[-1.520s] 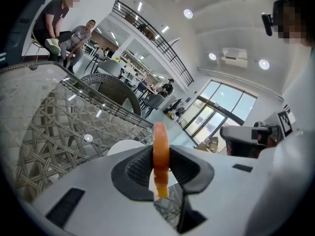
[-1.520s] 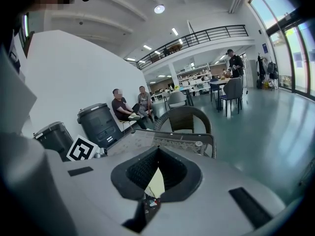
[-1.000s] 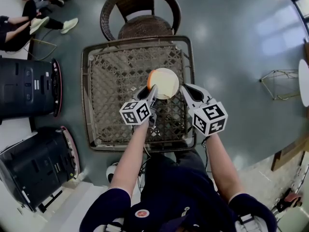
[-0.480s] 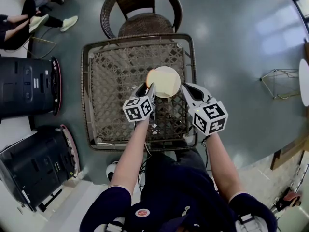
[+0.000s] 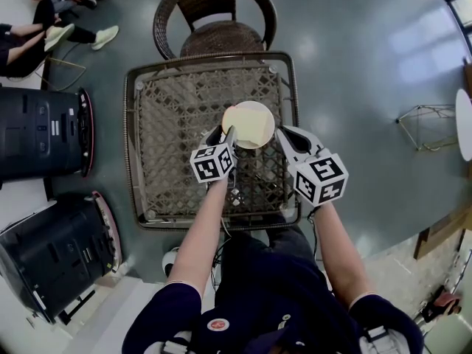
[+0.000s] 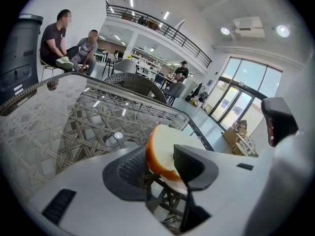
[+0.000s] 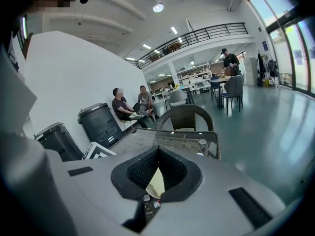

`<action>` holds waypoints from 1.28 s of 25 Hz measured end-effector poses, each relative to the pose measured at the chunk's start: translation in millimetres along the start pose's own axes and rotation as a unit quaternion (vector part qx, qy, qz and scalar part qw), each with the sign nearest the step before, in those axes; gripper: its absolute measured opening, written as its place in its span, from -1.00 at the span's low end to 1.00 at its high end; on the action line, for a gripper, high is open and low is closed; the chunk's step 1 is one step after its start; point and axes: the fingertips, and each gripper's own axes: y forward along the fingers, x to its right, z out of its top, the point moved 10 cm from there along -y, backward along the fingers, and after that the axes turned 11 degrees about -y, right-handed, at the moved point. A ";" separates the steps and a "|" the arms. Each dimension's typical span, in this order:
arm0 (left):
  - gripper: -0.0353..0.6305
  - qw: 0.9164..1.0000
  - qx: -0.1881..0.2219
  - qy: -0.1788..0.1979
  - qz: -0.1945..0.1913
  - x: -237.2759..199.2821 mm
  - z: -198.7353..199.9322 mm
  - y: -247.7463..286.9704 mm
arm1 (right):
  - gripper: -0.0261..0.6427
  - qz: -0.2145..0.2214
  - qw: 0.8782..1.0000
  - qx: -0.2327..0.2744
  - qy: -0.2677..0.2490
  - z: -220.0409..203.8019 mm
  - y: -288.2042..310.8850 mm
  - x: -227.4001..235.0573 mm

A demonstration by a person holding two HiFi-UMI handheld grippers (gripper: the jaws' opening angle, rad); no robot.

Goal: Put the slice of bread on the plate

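A round white plate (image 5: 262,107) sits right of centre on the glass-topped wicker table (image 5: 133,161). The slice of bread (image 5: 254,127), pale with an orange-brown crust, lies on it. My left gripper (image 5: 223,133) is at the plate's near left rim. In the left gripper view its jaws (image 6: 160,166) are opening, with the bread (image 6: 158,149) between the pads and a gap beside the left one. My right gripper (image 5: 280,133) rests at the plate's near right rim. Its tips (image 7: 157,154) meet, and a pale sliver shows below them.
A wicker chair (image 5: 214,21) stands at the table's far side. Two black bins (image 5: 37,131) (image 5: 59,249) stand on the floor to the left. People sit at the upper left (image 5: 44,28). A small white round table edge (image 5: 464,124) is at the far right.
The bread stood on edge between the left jaws with its crust showing; now it lies flat on the plate. The left gripper sank slightly and its jaws spread. The right gripper kept still.
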 end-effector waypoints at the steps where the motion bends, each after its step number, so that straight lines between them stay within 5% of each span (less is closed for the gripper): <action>1: -0.41 1.000 0.000 0.004 0.001 0.6 0.5 -0.4 | -0.90 0.000 1.000 0.001 0.000 0.2 -0.9 -0.5; 8: -0.41 1.000 0.016 0.019 0.008 5.2 6.8 -13.1 | -0.90 0.002 1.000 0.008 -0.002 2.9 -6.5 -3.9; 16: -0.41 0.996 0.068 0.040 -0.050 37.8 18.1 -54.1 | -0.90 0.003 1.000 0.019 -0.006 7.5 -19.2 -10.3; 21: -0.42 0.988 0.097 0.071 -0.093 63.4 26.9 -85.3 | -0.90 0.005 1.000 0.031 -0.003 12.3 -27.9 -15.0; 32: -0.87 0.965 0.140 0.163 -0.149 118.7 43.2 -149.6 | -0.90 0.014 0.997 0.071 -0.006 31.1 -49.6 -30.3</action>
